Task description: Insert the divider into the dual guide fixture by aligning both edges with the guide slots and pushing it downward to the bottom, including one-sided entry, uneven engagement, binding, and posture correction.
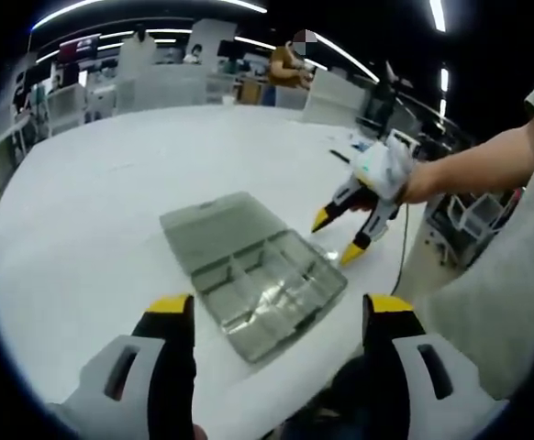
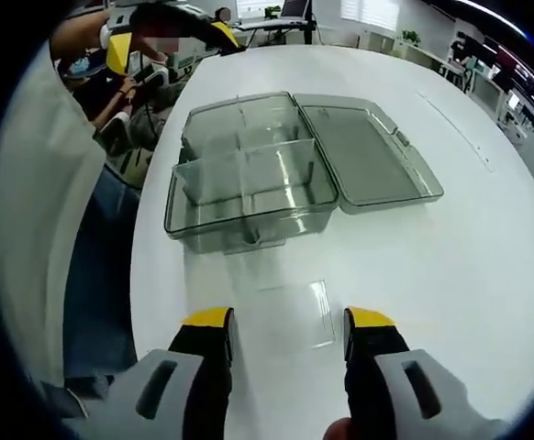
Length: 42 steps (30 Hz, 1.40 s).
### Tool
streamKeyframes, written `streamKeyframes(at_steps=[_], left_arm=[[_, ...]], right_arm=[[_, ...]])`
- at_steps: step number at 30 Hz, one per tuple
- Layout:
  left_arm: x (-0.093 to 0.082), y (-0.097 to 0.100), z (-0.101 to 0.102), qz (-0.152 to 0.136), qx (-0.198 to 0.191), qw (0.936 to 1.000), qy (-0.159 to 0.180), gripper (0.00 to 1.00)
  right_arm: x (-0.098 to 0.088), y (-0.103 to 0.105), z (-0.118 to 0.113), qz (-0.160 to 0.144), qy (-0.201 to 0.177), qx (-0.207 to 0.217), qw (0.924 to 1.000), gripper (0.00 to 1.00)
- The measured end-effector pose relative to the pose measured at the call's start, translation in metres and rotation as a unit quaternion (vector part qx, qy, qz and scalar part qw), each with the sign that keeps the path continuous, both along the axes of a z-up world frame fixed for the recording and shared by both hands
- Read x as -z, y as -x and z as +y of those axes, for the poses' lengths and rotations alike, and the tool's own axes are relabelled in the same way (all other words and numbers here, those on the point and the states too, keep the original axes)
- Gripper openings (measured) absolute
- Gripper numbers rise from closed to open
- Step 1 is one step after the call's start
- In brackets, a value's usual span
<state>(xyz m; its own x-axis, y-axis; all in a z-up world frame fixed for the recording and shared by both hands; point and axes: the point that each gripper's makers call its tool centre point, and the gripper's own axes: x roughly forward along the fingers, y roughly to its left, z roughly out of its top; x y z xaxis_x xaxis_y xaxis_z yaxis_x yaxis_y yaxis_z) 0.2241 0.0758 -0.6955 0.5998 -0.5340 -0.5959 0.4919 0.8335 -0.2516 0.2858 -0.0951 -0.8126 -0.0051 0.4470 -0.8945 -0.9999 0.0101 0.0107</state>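
We find divider (image 2: 290, 316), clear thin sheet, flat on table (image 2: 469, 275) lower centre, below open box (image 2: 249, 183). We judge it light, stiff, slippery; pinch one edge. Right gripper (image 2: 285, 332) wide, empty; left gripper (image 1: 276, 316) likewise.

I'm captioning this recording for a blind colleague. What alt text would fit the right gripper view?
A clear plastic organizer box sits open on a white table, its lid folded flat to one side. Nearer the camera, a clear flat divider lies on the table, just ahead of the open right gripper with yellow-tipped fingers.
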Motion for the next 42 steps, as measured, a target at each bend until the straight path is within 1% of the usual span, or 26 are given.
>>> streamKeyframes(at_steps=[10, 20, 25, 32, 42], left_arm=[[-0.001, 0.000, 0.001, 0.000, -0.003, 1.0000, -0.001, 0.72], [0.001, 0.001, 0.002, 0.001, -0.006, 1.0000, 0.000, 0.72], [0.001, 0.002, 0.003, 0.001, -0.008, 1.0000, 0.000, 0.72], [0.000, 0.003, 0.004, 0.000, -0.010, 0.9999, 0.000, 0.72], [0.000, 0.004, 0.005, 0.001, -0.012, 0.9999, 0.001, 0.72]], right_arm=[[0.006, -0.002, -0.004, -0.005, 0.016, -0.013, 0.9998, 0.45], [0.010, -0.004, -0.005, -0.005, 0.022, -0.019, 0.9996, 0.45], [0.009, -0.006, -0.004, -0.007, 0.024, -0.022, 0.9994, 0.43], [0.009, -0.007, -0.002, -0.016, 0.035, -0.042, 0.9984, 0.44], [0.010, -0.007, -0.002, -0.011, 0.056, -0.056, 0.9968, 0.43]])
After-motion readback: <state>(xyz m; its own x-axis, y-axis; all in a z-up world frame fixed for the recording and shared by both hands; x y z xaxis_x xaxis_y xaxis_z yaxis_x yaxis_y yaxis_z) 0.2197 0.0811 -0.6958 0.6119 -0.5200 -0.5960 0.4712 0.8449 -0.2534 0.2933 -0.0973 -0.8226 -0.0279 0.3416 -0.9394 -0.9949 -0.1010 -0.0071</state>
